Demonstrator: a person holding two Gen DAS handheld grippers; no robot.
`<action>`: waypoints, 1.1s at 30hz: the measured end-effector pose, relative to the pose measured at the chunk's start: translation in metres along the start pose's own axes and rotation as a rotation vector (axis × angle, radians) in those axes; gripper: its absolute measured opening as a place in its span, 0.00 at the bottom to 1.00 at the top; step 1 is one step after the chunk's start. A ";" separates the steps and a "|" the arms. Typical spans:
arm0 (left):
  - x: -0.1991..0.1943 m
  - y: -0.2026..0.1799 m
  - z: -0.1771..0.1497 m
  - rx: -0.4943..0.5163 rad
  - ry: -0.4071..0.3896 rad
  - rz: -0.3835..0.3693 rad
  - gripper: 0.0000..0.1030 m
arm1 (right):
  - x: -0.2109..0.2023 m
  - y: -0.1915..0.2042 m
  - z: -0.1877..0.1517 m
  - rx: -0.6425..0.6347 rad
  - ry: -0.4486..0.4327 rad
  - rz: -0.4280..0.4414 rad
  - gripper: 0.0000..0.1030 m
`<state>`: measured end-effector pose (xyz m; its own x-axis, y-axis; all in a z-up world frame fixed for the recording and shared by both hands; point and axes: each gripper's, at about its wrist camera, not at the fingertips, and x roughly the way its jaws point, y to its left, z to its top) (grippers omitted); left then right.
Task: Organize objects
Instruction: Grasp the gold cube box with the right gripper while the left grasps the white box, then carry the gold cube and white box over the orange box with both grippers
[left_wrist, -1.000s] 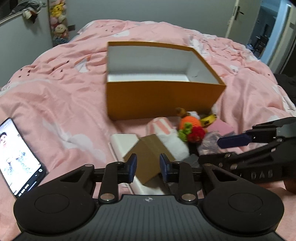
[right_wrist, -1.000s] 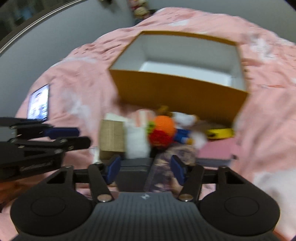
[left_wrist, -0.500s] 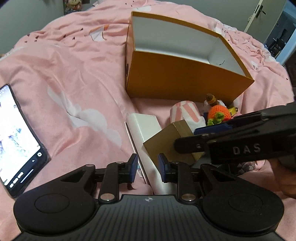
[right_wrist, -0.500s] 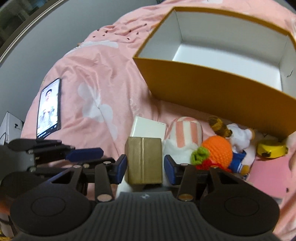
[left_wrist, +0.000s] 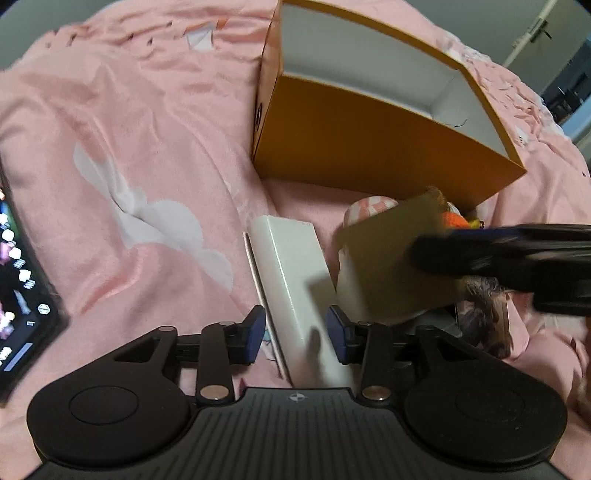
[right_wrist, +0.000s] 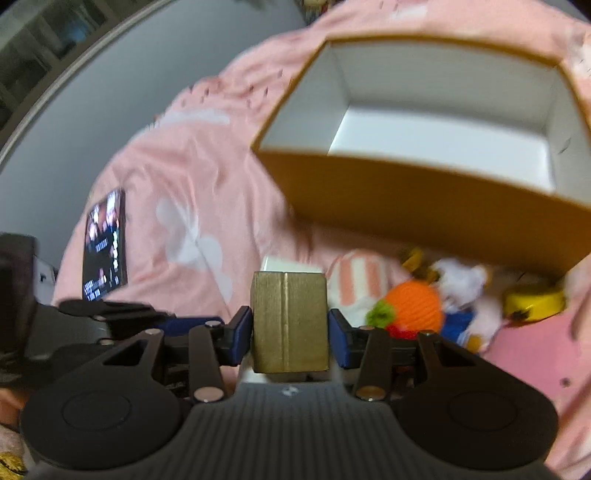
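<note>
A small gold box (right_wrist: 289, 321) sits between the blue pads of my right gripper (right_wrist: 290, 332), which is shut on its two sides. From the left wrist view the gold box (left_wrist: 388, 258) is tilted above the bedding, with the right gripper's fingers (left_wrist: 498, 254) on it. My left gripper (left_wrist: 296, 334) points down over a long white box (left_wrist: 288, 266) lying on the pink bedspread. Its jaws are opening and the white box's near end lies between them without being pressed. An open orange cardboard box (right_wrist: 406, 206) with a white, empty inside stands just beyond.
Beside the orange box (left_wrist: 369, 147) lie a pink-striped plush (right_wrist: 354, 280), an orange knitted toy (right_wrist: 413, 306), a white duck plush (right_wrist: 461, 291), a yellow tape measure (right_wrist: 532, 301) and a pink flat item (right_wrist: 524, 354). A lit phone (left_wrist: 22, 295) lies on the left of the bed.
My right gripper's jaws have narrowed onto the gold box, which earlier stood between them with gaps. My left gripper has dropped over the white box and its jaws have spread.
</note>
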<state>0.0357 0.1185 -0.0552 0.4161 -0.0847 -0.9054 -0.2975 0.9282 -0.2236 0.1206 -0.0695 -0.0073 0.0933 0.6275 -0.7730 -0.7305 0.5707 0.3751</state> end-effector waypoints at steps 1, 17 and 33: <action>0.005 0.000 0.002 -0.008 0.017 -0.003 0.46 | -0.007 -0.001 0.001 -0.012 -0.023 -0.019 0.45; 0.052 0.011 0.010 -0.090 0.103 -0.032 0.61 | -0.012 -0.024 -0.006 0.046 -0.057 -0.023 0.45; -0.039 -0.008 0.012 0.008 -0.238 -0.001 0.32 | -0.049 -0.020 0.001 0.023 -0.156 -0.064 0.45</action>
<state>0.0321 0.1191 -0.0133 0.6076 0.0009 -0.7943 -0.2902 0.9311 -0.2208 0.1314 -0.1109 0.0239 0.2448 0.6630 -0.7074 -0.7044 0.6230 0.3402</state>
